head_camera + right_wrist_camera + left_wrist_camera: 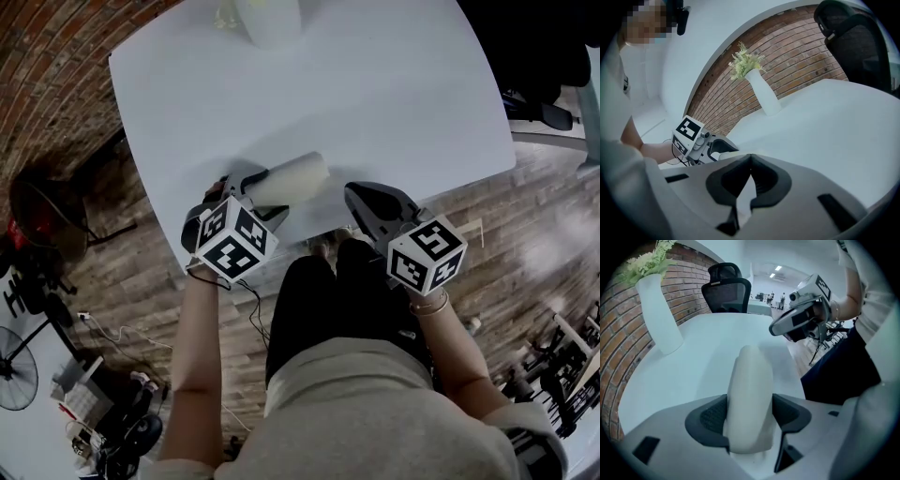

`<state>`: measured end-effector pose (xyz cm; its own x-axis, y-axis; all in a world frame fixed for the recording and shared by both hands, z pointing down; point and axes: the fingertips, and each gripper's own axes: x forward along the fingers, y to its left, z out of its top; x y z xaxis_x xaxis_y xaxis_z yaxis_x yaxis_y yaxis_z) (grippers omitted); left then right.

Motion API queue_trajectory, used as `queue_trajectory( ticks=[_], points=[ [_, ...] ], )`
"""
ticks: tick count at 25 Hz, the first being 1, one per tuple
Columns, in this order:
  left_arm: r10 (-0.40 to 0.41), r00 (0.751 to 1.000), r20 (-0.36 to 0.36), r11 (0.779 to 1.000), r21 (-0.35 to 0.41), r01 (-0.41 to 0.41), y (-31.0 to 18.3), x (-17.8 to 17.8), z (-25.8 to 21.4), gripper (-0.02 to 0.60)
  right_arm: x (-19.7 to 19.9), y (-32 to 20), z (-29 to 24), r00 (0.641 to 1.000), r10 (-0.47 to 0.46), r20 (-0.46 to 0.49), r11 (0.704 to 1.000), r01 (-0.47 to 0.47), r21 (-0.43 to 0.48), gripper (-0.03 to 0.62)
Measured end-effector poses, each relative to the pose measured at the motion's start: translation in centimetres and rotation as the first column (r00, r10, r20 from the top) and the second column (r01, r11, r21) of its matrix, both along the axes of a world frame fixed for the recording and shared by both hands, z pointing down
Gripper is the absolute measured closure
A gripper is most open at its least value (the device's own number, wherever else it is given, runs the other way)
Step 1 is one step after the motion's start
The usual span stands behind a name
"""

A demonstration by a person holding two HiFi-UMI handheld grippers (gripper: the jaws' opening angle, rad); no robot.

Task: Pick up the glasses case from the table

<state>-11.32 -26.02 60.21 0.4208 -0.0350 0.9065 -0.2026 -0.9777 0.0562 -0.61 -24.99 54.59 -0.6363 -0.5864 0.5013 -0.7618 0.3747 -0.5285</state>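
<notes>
Case point(291, 178), white and long, lies flat on the table point(394, 103) in the head view, well apart from the vase point(270, 19), with the left gripper point(255, 195) at the end farther from the vase and the right gripper point(356, 197) near it. In the left gripper view the jaws stand wide apart with the case between the pads, the vase ahead to the left. In the right gripper view the jaws are closed together on nothing, the vase well ahead.

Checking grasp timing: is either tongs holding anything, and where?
Nothing held yet. Left tongs stand open astride one end of the glasses case; right tongs shut, empty.
</notes>
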Motion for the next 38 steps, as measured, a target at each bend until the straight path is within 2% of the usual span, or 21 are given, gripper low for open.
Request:
queue_trajectory(
  ticks=[4, 13, 17, 21, 26, 31, 34, 36, 38],
  points=[
    [-0.02, 0.999, -0.041, 1.0, 0.021, 0.021, 0.0, 0.0, -0.2, 0.285, -0.1, 0.1, 0.1, 1.0, -0.008, 0.002, 1.0, 0.008, -0.007, 0.595],
    [-0.173, 0.974, -0.143, 0.981, 0.063, 0.184, 0.0, 0.3, -0.9, 0.293, -0.8, 0.3, 0.9, 0.999, -0.041, 0.029, 0.998, 0.043, -0.048, 0.595],
    [-0.225, 0.95, -0.215, 0.969, 0.051, 0.242, 0.3, 0.8, -1.6, 0.296, -1.2, -0.3, 0.9, 0.998, -0.005, 0.059, 0.999, 0.008, -0.046, 0.456],
    [-0.242, 0.932, -0.27, 0.962, 0.056, 0.266, 0.5, 1.5, -2.7, 0.298, -1.5, -1.3, 0.3, 0.993, 0.022, 0.112, 0.999, -0.019, -0.027, 0.348],
    [-0.242, 0.911, -0.333, 0.956, 0.079, 0.283, 0.7, 2.6, -5.1, 0.298, -2.3, -2.5, -1.0, 0.986, 0.003, 0.169, 1.0, -0.002, 0.0, 0.284],
    [-0.241, 0.878, -0.413, 0.952, 0.077, 0.298, 1.0, 3.4, -7.7, 0.298, -2.4, -3.8, -3.3, 0.957, 0.012, 0.291, 0.999, -0.027, 0.046, 0.28],
    [-0.236, 0.869, -0.435, 0.95, 0.084, 0.301, 1.1, 3.6, -8.9, 0.298, -2.9, -3.9, -4.8, 0.939, 0.0, 0.344, 0.997, -0.026, 0.073, 0.292],
    [-0.227, 0.864, -0.45, 0.951, 0.088, 0.296, 1.4, 4.0, -9.4, 0.298, -3.1, -3.6, -5.2, 0.93, -0.014, 0.366, 0.998, -0.012, 0.067, 0.309],
    [-0.221, 0.86, -0.46, 0.952, 0.091, 0.294, 1.7, 4.4, -9.6, 0.298, -3.3, -3.1, -5.7, 0.923, -0.03, 0.383, 0.997, 0.003, 0.071, 0.353]
  ],
)
